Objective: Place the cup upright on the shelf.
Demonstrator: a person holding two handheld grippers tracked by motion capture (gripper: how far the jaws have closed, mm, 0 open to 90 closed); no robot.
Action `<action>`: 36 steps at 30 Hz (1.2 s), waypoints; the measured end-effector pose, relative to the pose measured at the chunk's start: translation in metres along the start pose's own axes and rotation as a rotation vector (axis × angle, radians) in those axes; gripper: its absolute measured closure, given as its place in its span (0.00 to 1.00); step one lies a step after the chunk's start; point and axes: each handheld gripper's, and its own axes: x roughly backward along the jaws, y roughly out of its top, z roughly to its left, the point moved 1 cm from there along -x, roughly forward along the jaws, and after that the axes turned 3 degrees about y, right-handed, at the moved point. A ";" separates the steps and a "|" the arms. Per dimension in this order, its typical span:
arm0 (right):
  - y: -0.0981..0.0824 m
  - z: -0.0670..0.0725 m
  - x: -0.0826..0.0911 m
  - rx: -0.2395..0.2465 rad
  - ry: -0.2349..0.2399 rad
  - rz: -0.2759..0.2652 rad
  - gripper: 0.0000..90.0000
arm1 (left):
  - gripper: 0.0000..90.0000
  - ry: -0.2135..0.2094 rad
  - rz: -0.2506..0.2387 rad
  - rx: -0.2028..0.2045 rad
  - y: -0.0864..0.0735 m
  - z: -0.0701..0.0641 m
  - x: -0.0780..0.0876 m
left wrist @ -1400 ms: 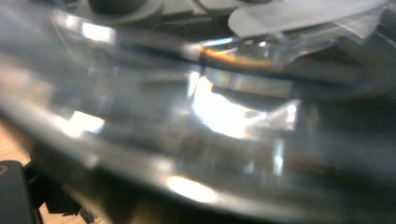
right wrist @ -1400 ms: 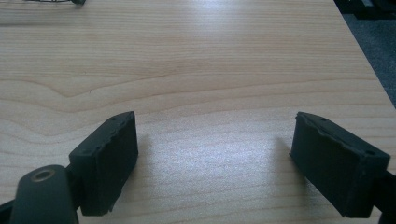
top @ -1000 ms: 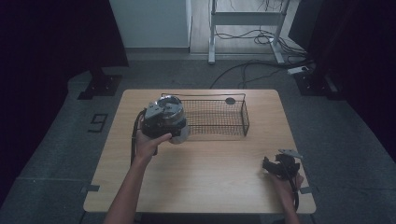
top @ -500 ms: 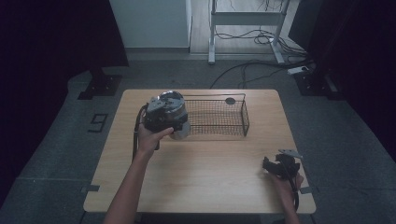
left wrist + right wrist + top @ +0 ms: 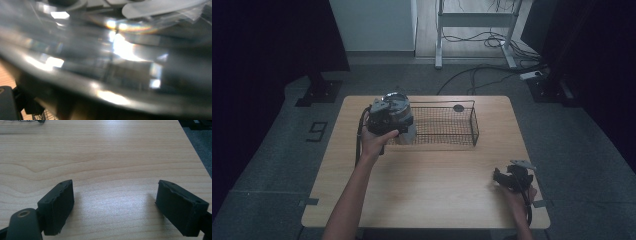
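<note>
Against left gripper [image 5: 384, 120] jaws, shiny container [image 5: 399, 116]

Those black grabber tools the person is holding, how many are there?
2. The left gripper is raised at the wire basket's left end, against a shiny container. The right gripper rests near the table's right front corner.

- One wooden table [image 5: 432, 175], seen from above.
- One black wire basket [image 5: 447, 125] standing on the table's far half.
- One small dark round item [image 5: 458, 107] at the basket's far side; what it is cannot be told.
- One clear, shiny container [image 5: 398, 114] at the basket's left end, blurred in the left gripper view [image 5: 112, 62].
- Two hand-held grippers: the left gripper [image 5: 382, 120] and the right gripper [image 5: 512, 177].
- Two black jaws in the right gripper view.
- Two forearms entering from the bottom edge.
</note>
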 end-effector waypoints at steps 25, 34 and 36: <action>0.000 0.000 0.000 -0.003 0.001 0.000 0.17 | 0.04 0.010 0.014 -0.023 0.015 -0.002 -0.028; 0.000 0.000 0.000 0.000 0.000 0.001 0.17 | 0.04 0.041 0.025 -0.019 0.020 0.006 -0.042; 0.000 0.000 0.000 0.000 0.001 0.002 0.17 | 0.04 0.043 0.027 -0.015 0.020 0.009 -0.046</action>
